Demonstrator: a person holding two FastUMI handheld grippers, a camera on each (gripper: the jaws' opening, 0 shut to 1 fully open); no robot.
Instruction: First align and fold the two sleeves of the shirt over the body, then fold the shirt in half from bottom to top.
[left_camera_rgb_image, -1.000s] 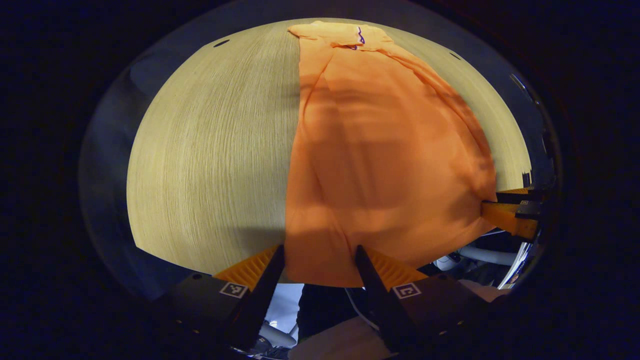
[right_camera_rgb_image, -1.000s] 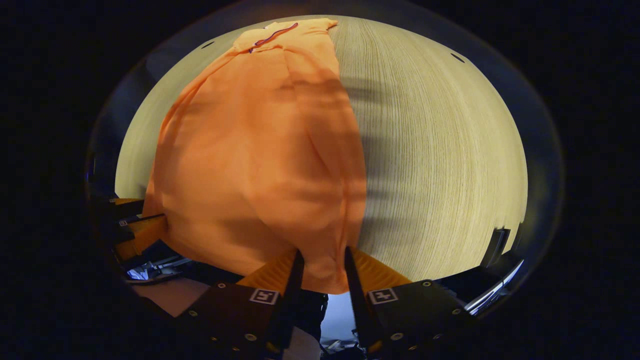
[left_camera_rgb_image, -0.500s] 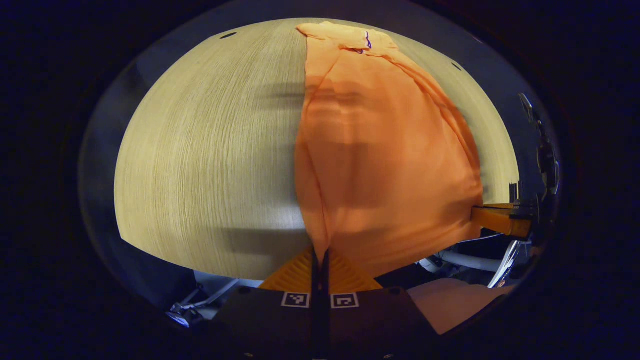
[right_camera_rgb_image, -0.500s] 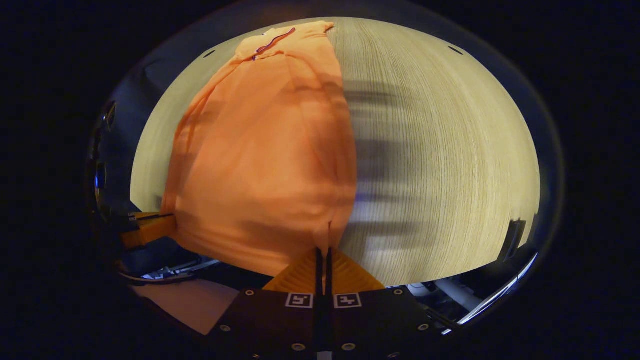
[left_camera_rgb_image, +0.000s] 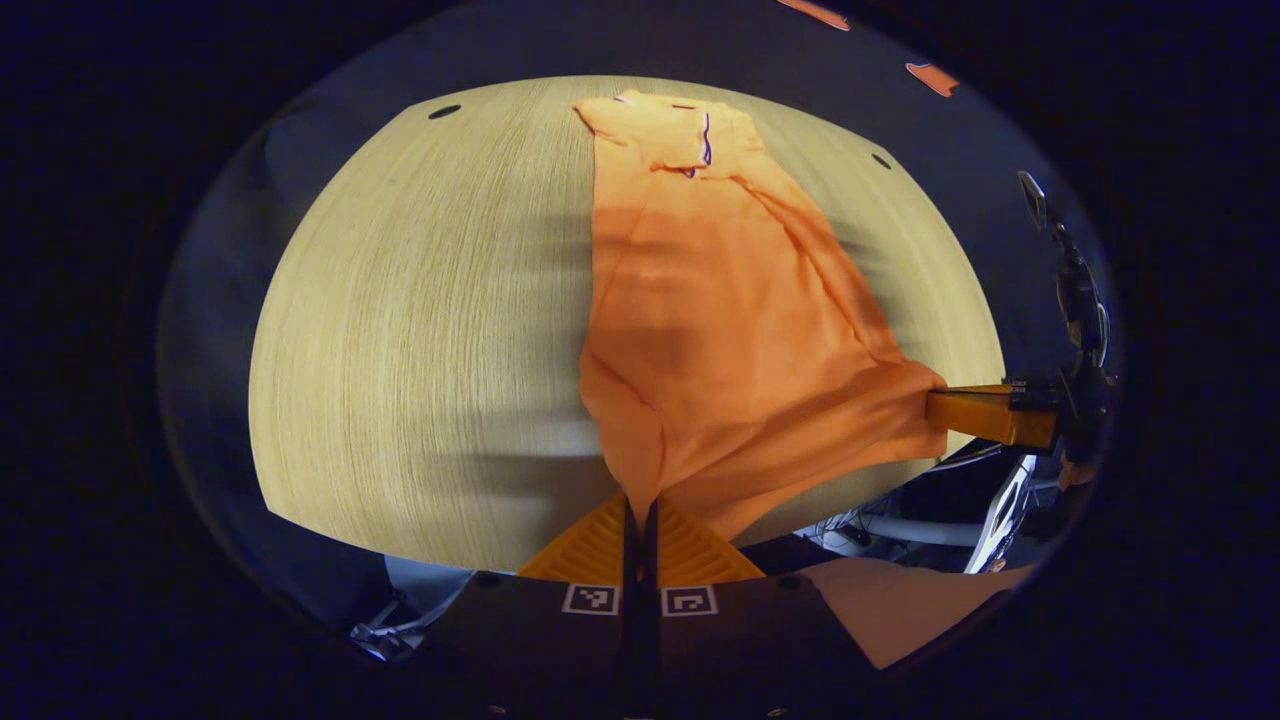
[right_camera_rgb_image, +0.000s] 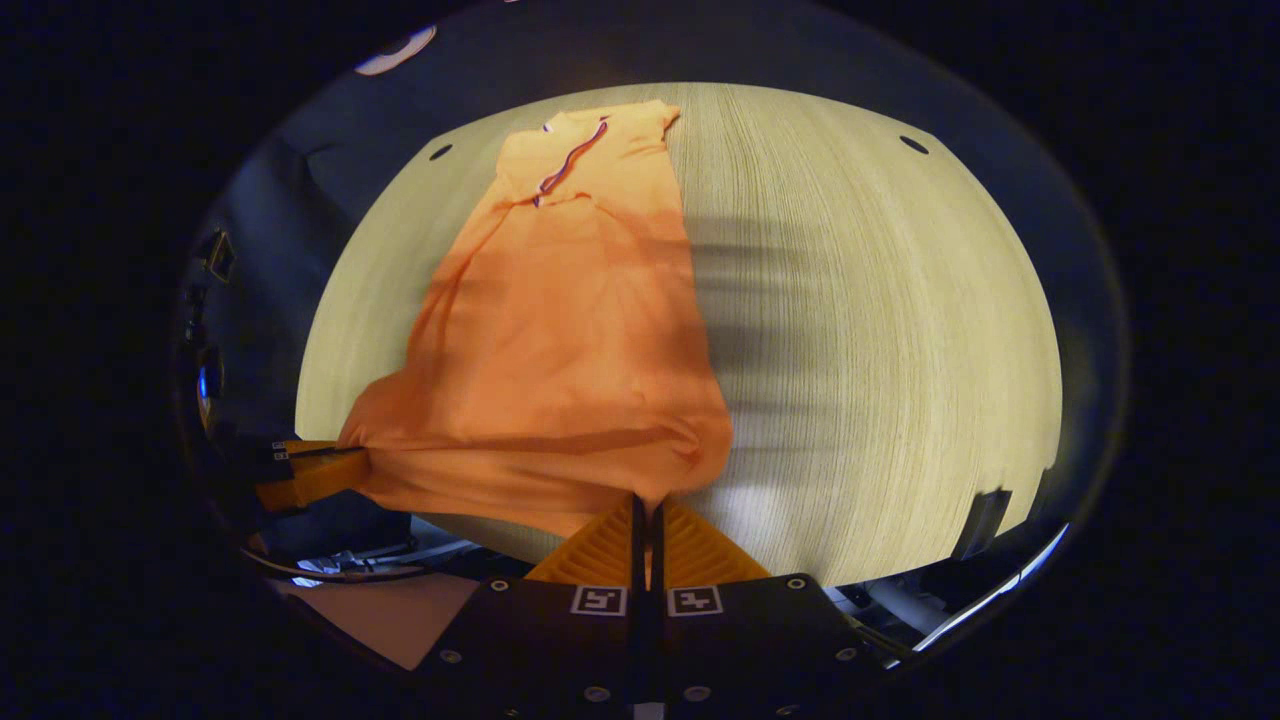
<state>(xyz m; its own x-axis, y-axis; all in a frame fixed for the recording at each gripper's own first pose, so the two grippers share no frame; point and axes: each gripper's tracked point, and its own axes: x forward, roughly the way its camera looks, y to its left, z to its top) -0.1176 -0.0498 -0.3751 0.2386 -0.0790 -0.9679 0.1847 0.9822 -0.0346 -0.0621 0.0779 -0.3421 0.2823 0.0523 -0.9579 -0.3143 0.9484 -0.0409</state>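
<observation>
An orange shirt (left_camera_rgb_image: 720, 330) lies lengthwise on the light wooden table (left_camera_rgb_image: 420, 330), its collar at the far end and both sleeves folded over the body. My left gripper (left_camera_rgb_image: 638, 505) is shut on the shirt's near left hem corner, which is lifted off the table. In the right gripper view the same shirt (right_camera_rgb_image: 570, 340) stretches away from me, and my right gripper (right_camera_rgb_image: 645, 500) is shut on the near right hem corner. The right gripper (left_camera_rgb_image: 985, 412) also appears at the right edge of the left gripper view, and the left gripper (right_camera_rgb_image: 315, 470) at the left of the right gripper view.
The table's near edge (right_camera_rgb_image: 860, 575) runs just below the hem. Bare tabletop lies left of the shirt in the left gripper view and right of it (right_camera_rgb_image: 880, 330) in the right gripper view. A person's sleeve (left_camera_rgb_image: 900, 610) is below the table edge.
Both grippers went from open around the hem to shut on its corners. They then rose and pulled back, lifting the hem so it bunches and draws up off the table.
</observation>
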